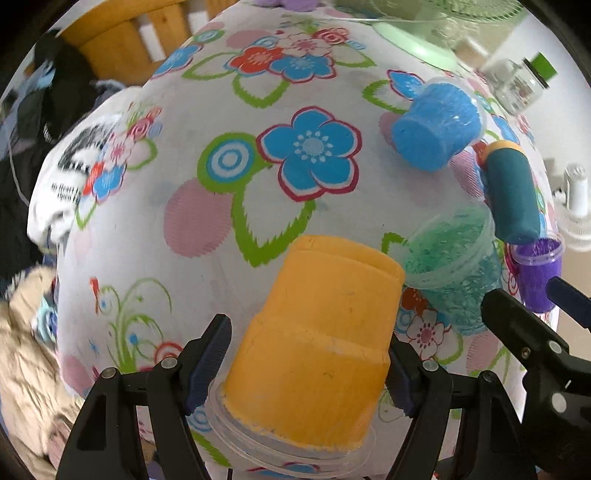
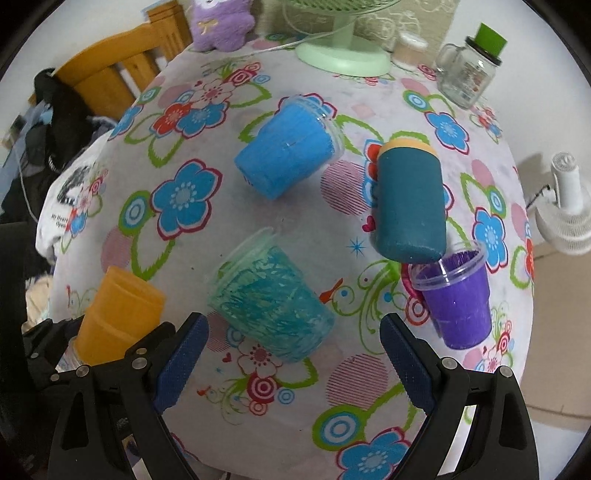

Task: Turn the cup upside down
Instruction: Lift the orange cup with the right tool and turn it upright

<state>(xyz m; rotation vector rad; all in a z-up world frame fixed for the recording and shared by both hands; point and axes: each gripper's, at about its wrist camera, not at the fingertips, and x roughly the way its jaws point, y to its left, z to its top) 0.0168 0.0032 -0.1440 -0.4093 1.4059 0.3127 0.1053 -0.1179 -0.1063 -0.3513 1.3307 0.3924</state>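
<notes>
An orange cup (image 1: pixel 314 347) stands upside down, clear rim down, between the fingers of my left gripper (image 1: pixel 306 369); the jaws are spread, with a gap on the left side. It also shows in the right wrist view (image 2: pixel 114 314) at lower left. My right gripper (image 2: pixel 291 365) is open and empty above the tablecloth, just short of a green-teal cup (image 2: pixel 273 295) standing mouth up. A blue cup (image 2: pixel 288 151) and a dark teal cup (image 2: pixel 408 203) stand upside down. A purple cup (image 2: pixel 458 299) stands mouth up.
The table wears a floral cloth (image 2: pixel 184 195). At the back stand a green fan base (image 2: pixel 343 55), a glass jar with a green lid (image 2: pixel 467 70) and a purple plush toy (image 2: pixel 221 22). A wooden chair (image 2: pixel 107 66) is at the left, a white fan (image 2: pixel 569 218) at the right.
</notes>
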